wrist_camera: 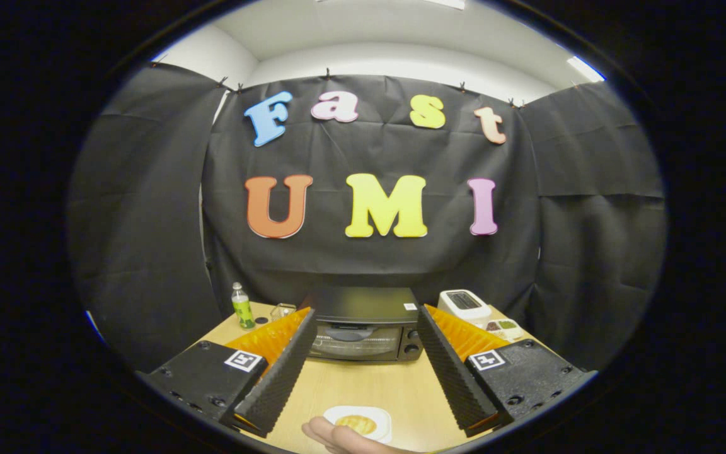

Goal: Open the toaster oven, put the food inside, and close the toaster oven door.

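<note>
We see the gripper spread wide, holding nothing. Beyond the fingers sits the black oven, glass door closed. The yellowish food lies on a white plate beside a hand.

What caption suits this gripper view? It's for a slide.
Open gripper faces closed toaster oven; a hand touches the food plate.

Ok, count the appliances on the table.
2: the toaster oven beyond the open gripper, door shut; a white toaster right of it. Others may be hidden.
</note>
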{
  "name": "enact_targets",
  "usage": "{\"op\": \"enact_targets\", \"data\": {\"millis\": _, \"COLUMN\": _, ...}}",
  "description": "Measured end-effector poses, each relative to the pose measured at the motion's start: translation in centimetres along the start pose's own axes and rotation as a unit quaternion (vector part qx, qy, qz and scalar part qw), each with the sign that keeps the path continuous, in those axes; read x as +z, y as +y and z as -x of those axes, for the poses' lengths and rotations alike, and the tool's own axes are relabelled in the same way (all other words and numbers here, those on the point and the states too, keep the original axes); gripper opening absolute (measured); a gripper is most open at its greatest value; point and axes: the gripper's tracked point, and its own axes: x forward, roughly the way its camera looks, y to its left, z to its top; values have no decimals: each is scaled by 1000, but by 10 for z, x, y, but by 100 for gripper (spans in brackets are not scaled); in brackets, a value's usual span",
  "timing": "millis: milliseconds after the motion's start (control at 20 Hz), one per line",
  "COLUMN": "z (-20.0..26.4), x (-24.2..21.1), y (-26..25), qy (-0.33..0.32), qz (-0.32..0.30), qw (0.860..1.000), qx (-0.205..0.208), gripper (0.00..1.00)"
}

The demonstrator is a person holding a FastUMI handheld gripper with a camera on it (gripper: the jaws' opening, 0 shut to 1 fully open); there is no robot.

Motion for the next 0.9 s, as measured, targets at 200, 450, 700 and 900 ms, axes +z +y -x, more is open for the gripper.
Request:
{"op": "enact_targets", "data": {"millis": 200, "z": -43, "x": -21, "y": -7, "qy": 16, "qz": -7, "qw": 1000, "qx": 2, "gripper": 100}}
{"op": "enact_targets", "data": {"millis": 450, "z": -102, "x": -45, "y": -6, "qy": 26, "qz": -41, "qw": 999, "qx": 6, "gripper": 100}}
{"op": "enact_targets", "data": {"millis": 700, "z": -159, "x": -77, "y": -2, "qy": 41, "qz": -45, "qw": 998, "qx": 1, "gripper": 100}}
{"op": "enact_targets", "data": {"millis": 900, "z": -200, "x": -95, "y": -1, "qy": 49, "qz": -41, "qw": 998, "qx": -5, "gripper": 100}}
